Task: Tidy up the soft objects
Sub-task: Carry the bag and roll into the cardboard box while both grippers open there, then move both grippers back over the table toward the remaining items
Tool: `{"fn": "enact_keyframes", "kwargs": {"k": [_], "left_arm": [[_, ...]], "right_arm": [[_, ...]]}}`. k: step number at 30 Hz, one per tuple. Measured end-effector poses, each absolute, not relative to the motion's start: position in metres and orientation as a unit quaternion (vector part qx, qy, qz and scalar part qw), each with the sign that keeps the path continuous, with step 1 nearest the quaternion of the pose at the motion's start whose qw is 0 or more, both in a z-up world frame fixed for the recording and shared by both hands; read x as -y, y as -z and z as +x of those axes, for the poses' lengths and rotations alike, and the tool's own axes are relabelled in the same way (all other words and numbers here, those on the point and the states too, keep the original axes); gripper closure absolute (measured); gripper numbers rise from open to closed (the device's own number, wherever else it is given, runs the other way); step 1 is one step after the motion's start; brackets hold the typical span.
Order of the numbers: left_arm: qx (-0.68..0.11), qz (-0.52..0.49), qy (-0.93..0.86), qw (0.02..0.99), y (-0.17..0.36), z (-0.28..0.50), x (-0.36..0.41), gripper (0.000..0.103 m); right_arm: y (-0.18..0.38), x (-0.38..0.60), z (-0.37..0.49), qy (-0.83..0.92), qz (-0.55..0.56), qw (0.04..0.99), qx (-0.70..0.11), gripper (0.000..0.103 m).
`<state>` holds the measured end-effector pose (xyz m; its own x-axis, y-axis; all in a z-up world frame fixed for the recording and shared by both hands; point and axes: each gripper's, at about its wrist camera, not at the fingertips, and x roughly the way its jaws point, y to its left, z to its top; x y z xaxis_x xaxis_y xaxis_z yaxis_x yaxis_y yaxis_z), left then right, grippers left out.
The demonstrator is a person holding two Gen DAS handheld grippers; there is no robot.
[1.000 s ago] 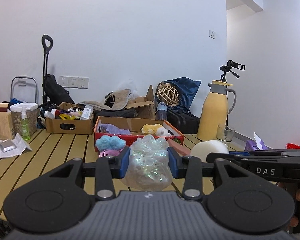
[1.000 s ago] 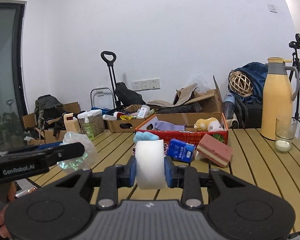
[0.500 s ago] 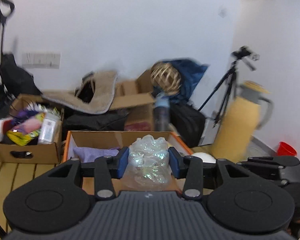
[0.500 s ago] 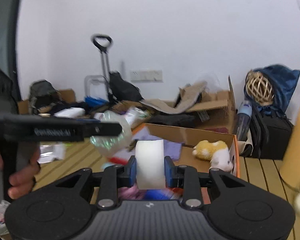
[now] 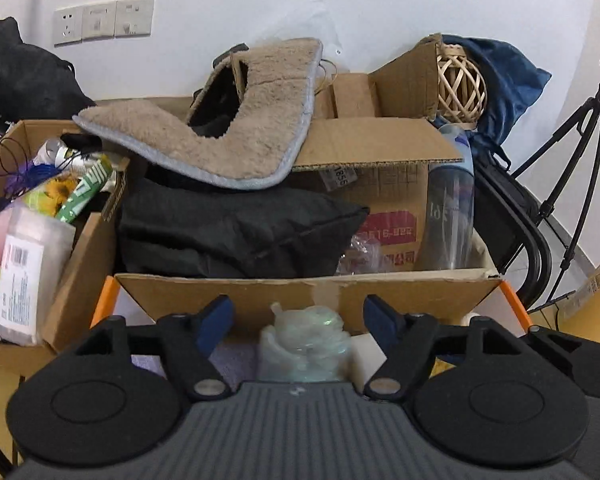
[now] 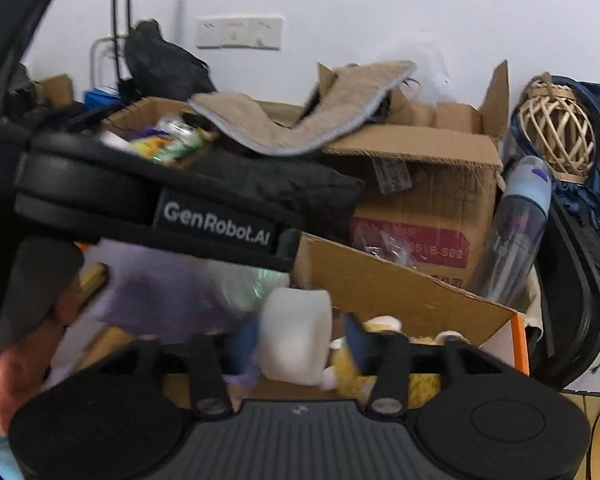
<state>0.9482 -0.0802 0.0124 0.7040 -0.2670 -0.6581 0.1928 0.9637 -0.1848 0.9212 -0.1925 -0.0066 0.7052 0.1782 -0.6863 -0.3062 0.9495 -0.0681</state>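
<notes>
Even, bright indoor light, soft shadows, white wall (image 5: pixel 380 0) evenly lit without glare, left view sharp, right view smeared by motion blur (worst low and left), strong fisheye bending, dark vignetted corners

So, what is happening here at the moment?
A person is sorting soft things into the orange-edged cardboard box, with a gripper in each hand. The left gripper is open over the box, and the crinkly clear plastic bag lies loose between its fingers, touching neither. The right gripper is beside it over the same box. The white foam roll sits between its fingers, but blur hides whether they grip it.
</notes>
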Motion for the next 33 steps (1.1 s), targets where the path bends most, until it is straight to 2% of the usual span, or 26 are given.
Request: {"fn": "enact_keyframes", "kwargs": {"k": [1, 9, 14, 16, 21, 26, 31, 33], "left_arm": [[-0.361, -0.056, 0.127, 0.922, -0.015, 0.945, 0.077, 0.022], [-0.34, -0.024, 0.118, 0.933, -0.061, 0.902, 0.057, 0.021], [-0.314, 0.003, 0.114, 0.943, -0.111, 0.841, 0.041, 0.02], [-0.296, 0.02, 0.112, 0.948, -0.133, 0.815, 0.038, 0.017], [-0.258, 0.01, 0.107, 0.96, -0.175, 0.74, 0.025, 0.014], [-0.188, 0.037, 0.108, 0.975, -0.166, 0.621, 0.012, 0.009], [-0.102, 0.064, 0.13, 0.984, -0.134, 0.483, 0.0, 0.001], [-0.084, 0.05, 0.136, 0.986, -0.12, 0.432, -0.006, 0.0]], "right_arm": [[0.005, 0.195, 0.921, -0.133, -0.084, 0.921, -0.357, 0.039], [-0.051, 0.229, 0.896, -0.131, -0.034, 0.934, -0.331, 0.038], [-0.099, 0.237, 0.848, -0.131, -0.053, 0.937, -0.32, 0.038], [-0.119, 0.238, 0.822, -0.13, -0.069, 0.938, -0.315, 0.034], [-0.152, 0.241, 0.761, -0.122, -0.085, 0.94, -0.307, 0.032], [-0.161, 0.246, 0.674, -0.133, -0.097, 0.952, -0.26, 0.032], [-0.146, 0.257, 0.549, -0.157, -0.059, 0.97, -0.174, 0.021], [-0.134, 0.261, 0.506, -0.168, -0.037, 0.972, -0.161, 0.021]]}}
